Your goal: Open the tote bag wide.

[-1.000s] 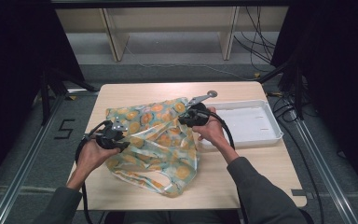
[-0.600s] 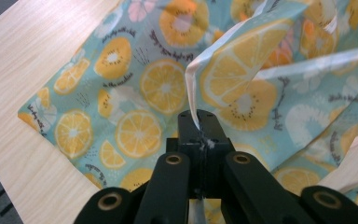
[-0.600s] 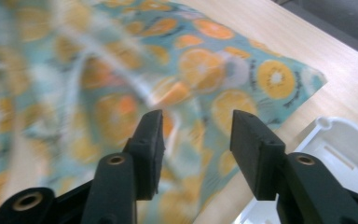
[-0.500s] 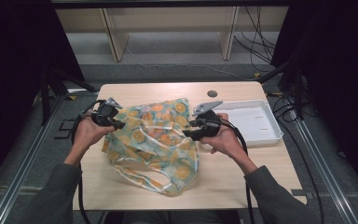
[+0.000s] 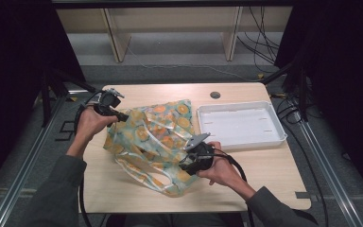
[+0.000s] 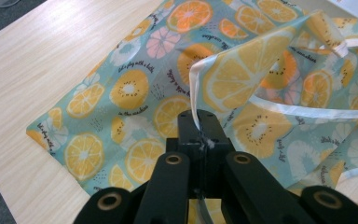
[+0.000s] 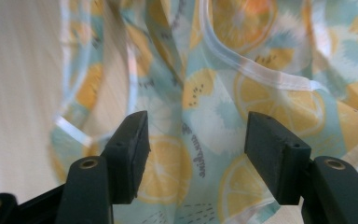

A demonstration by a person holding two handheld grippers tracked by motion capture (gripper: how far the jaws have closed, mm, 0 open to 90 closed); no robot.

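White-edged hem of the citrus-print fabric apron (image 5: 153, 137) is clamped by the left gripper (image 6: 199, 135), anchoring it for spreading. The right gripper (image 7: 196, 154), jaws just opened and empty, is poised above the cloth.

Grey-green long sleeves (image 5: 56, 189) are worn on both forearms. Each gripper (image 5: 108, 105) is built in black, with a black cable (image 5: 238, 165) trailing from it. Brass-ringed screws (image 7: 89, 163) are set in the jaw arms, and blocky black pads (image 7: 275, 158) are fitted.
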